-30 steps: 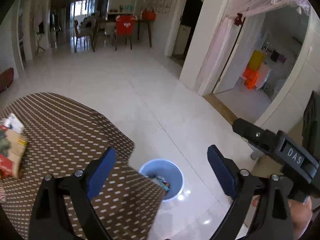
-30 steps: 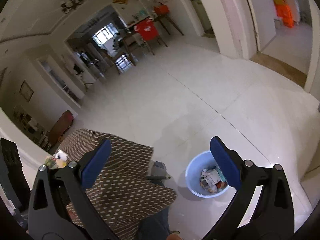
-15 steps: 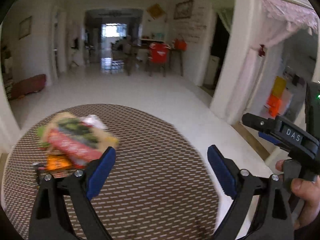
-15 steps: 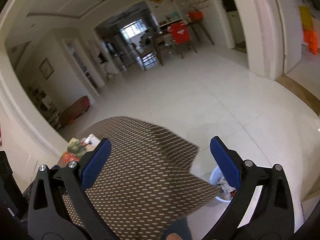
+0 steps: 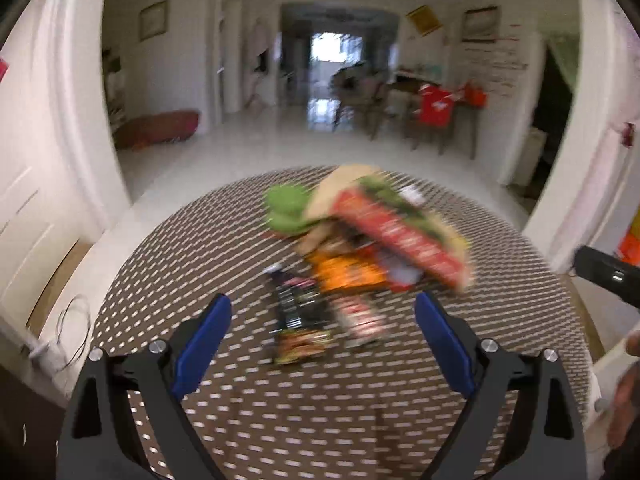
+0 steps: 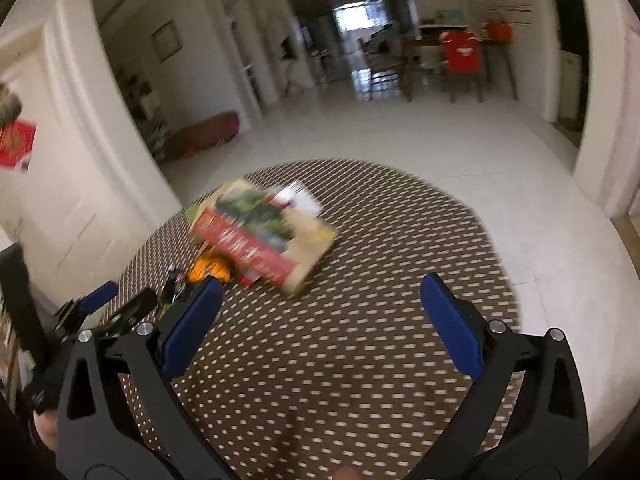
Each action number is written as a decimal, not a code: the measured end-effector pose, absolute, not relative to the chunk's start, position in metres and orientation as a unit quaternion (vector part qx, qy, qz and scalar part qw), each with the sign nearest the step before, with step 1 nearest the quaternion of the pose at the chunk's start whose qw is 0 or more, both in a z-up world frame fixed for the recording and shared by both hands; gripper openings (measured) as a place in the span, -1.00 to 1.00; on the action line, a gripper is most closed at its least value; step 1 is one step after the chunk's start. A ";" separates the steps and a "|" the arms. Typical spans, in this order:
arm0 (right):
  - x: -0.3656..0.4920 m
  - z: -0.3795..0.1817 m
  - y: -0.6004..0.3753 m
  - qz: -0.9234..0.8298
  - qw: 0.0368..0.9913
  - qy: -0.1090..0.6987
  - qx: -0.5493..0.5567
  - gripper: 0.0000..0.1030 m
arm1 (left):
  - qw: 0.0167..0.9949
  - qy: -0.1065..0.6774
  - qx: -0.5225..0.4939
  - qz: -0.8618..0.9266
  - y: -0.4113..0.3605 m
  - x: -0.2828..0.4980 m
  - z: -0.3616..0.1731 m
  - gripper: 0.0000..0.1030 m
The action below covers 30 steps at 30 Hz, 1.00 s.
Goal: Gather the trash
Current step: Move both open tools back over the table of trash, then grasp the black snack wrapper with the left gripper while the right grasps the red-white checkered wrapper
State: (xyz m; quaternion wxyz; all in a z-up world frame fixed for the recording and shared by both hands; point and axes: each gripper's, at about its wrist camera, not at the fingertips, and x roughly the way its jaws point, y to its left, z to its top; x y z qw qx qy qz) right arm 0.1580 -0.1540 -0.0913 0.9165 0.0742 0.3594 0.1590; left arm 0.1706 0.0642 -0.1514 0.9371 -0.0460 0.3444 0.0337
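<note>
Heaped at the table's far left: a tan box [image 5: 396, 228] with red band, lying tilted atop. Beneath, an orange wrapper [image 5: 348, 274]; nearer, a dark wrapper [image 5: 298, 304]. Blurred.

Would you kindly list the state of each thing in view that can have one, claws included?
Left claw: open, empty, above the table.
Right claw: open, empty, above the table.
Red and green packet: lying tilted on top of the pile.
Orange wrapper: lying partly under the packet.
Dark wrapper: lying flat on the table.
Round table: covered with a patterned cloth.
</note>
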 end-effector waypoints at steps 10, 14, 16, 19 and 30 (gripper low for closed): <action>0.172 -0.123 -0.096 0.184 0.898 0.399 0.032 0.88 | 0.905 0.420 -0.070 0.010 0.092 0.207 -0.189 0.13; 0.183 -0.135 -0.078 0.193 0.889 0.414 0.013 0.87 | 0.905 0.417 -0.085 -0.020 0.098 0.205 -0.189 -0.39; 0.186 -0.141 -0.064 0.210 0.883 0.420 0.001 0.87 | 0.906 0.413 -0.087 -0.019 0.102 0.198 -0.189 -0.43; 0.190 -0.151 -0.042 0.231 0.874 0.428 -0.013 0.68 | 0.910 0.403 -0.097 -0.005 0.116 0.184 -0.186 -0.44; 0.188 -0.170 0.006 0.236 0.872 0.418 -0.099 -0.61 | 0.912 0.393 -0.119 0.012 0.140 0.138 -0.182 -0.44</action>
